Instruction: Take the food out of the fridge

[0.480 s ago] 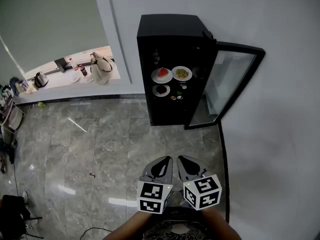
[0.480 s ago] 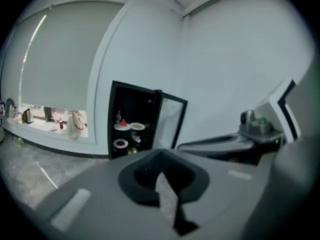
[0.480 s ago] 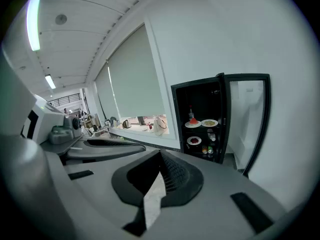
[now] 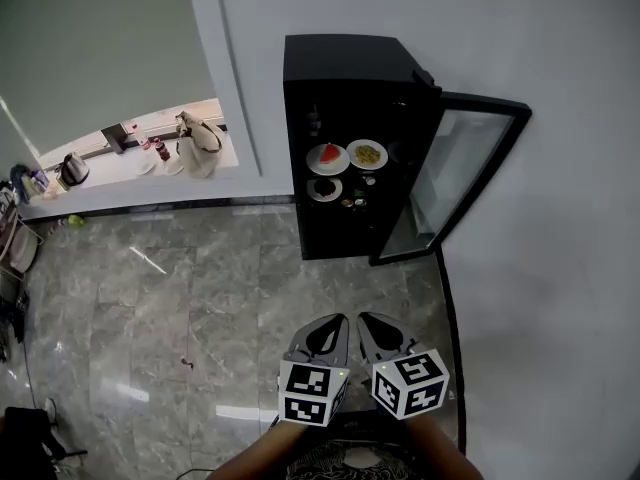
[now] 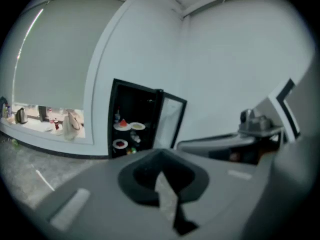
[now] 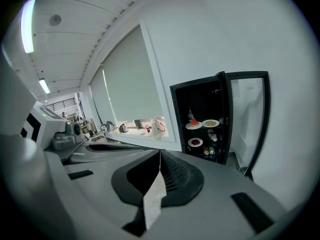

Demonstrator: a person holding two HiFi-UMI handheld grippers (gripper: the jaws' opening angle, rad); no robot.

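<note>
A black fridge (image 4: 360, 118) stands against the wall with its glass door (image 4: 455, 173) swung open to the right. On its shelves are a plate of red food (image 4: 328, 157), a plate of yellow food (image 4: 367, 154) and, lower, a plate of dark food (image 4: 323, 189), with small items (image 4: 352, 203) beside it. My left gripper (image 4: 331, 324) and right gripper (image 4: 371, 322) hover side by side over the floor, well short of the fridge, both shut and empty. The fridge (image 5: 131, 126) shows far ahead past my left gripper (image 5: 160, 170), and again (image 6: 202, 121) past my right gripper (image 6: 160, 166).
A window ledge (image 4: 130, 153) at the left carries a kettle (image 4: 72, 169), a bag (image 4: 198, 143) and bottles. Grey marble floor (image 4: 200, 298) lies between me and the fridge. A white wall (image 4: 560, 268) runs along the right, close to the open door.
The fridge sits slightly lower and further right in the head view, so the head has shifted a little. Both grippers stay side by side and shut.
</note>
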